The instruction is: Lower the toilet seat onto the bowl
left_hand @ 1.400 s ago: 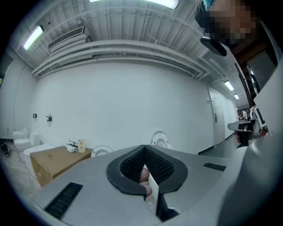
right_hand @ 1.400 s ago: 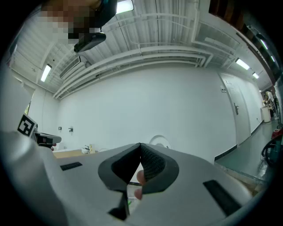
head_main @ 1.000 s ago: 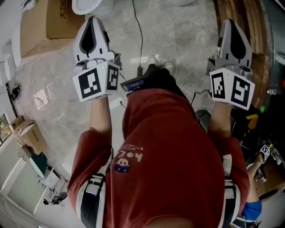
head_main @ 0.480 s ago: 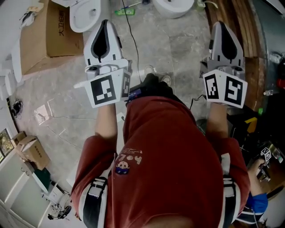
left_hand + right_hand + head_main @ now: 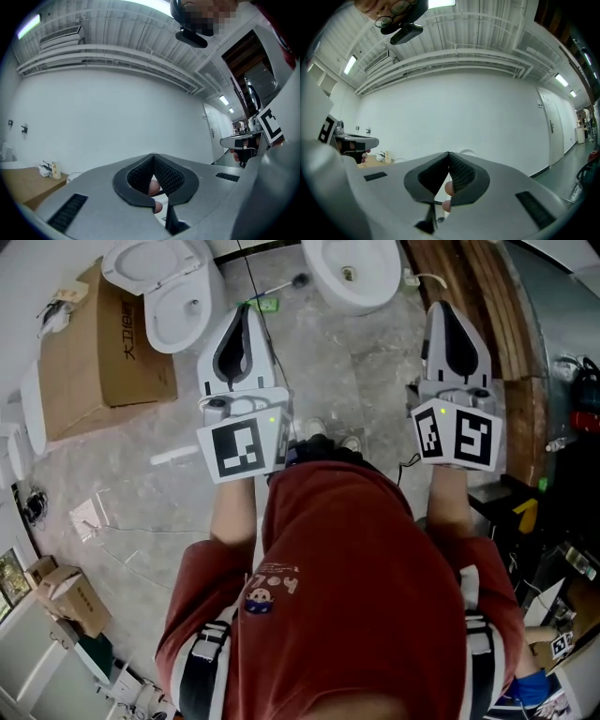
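**Head view.** A person in a red shirt (image 5: 356,559) holds both tools out level over the grey stone floor (image 5: 375,352). The grey-and-white left gripper (image 5: 246,310) lies just right of the brown cardboard box (image 5: 103,334). The matching right gripper (image 5: 442,307) lies much farther right of that box. The white ceramic toilet (image 5: 187,310) stands at the box's far right corner. Its ring-shaped white seat (image 5: 141,259) appears tipped up at the back, so we judge it not yet lowered. A second white bowl (image 5: 349,273) sits farther right of the box, beyond the gap between the two tools. Neither tool touches either fixture, so we read this as an approach. Which fixture is the target we cannot tell.

**Left gripper view.** The left gripper (image 5: 153,157) has its textured black jaws meeting at the tip with nothing between them. The box (image 5: 23,180) shows low at the left, and beyond it is a bare white wall (image 5: 117,117).

**Right gripper view.** The right gripper (image 5: 448,153) is likewise closed tight and empty. A white rounded rim (image 5: 466,152) peeks just over its tip, and we cannot identify it. We judge the closed, level hold to suit pushing a raised seat forward, a move that needs no clamping.
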Demonstrator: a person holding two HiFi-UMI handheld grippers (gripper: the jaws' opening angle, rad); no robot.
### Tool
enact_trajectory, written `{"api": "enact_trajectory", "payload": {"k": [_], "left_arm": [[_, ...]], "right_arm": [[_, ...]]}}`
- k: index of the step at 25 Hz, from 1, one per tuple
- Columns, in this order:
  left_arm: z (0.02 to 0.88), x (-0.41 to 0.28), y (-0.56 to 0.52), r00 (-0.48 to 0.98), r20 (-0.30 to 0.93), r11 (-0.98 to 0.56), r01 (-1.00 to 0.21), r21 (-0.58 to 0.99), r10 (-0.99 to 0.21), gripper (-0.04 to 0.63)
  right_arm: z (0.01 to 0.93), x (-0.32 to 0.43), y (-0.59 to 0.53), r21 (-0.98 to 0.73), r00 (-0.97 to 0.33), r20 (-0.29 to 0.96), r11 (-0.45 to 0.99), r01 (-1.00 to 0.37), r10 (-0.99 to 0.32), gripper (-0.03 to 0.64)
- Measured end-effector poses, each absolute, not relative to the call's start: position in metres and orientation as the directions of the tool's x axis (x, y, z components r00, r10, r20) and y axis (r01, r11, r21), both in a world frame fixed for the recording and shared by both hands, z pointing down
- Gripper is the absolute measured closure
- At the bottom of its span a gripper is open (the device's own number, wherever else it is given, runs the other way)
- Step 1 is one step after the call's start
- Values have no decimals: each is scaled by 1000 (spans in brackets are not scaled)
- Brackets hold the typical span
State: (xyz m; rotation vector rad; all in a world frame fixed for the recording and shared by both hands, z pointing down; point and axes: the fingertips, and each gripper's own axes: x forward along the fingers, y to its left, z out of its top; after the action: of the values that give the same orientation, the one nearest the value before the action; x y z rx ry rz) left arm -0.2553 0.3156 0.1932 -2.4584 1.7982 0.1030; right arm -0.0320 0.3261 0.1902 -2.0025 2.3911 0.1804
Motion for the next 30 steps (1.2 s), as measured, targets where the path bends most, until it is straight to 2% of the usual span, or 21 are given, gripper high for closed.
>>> {"api": "enact_trajectory", "payload": {"k": [13,22,30], "left_arm": [[197,-280,284,343,-100,-344,-939,-4,-934,586],[199,-273,259,316,-82,-316,-949,-11,-945,586],[197,-239,201,339,-93,-341,-940,6,-936,586]], "right_arm": [[185,-69,303,109,-157,-91,147,-983,-983,604],[191,-60,275,98,-170,-93,161,-982,-981,604],[205,-31,215,54,-156,-77,152,-987,-985,604]]}}
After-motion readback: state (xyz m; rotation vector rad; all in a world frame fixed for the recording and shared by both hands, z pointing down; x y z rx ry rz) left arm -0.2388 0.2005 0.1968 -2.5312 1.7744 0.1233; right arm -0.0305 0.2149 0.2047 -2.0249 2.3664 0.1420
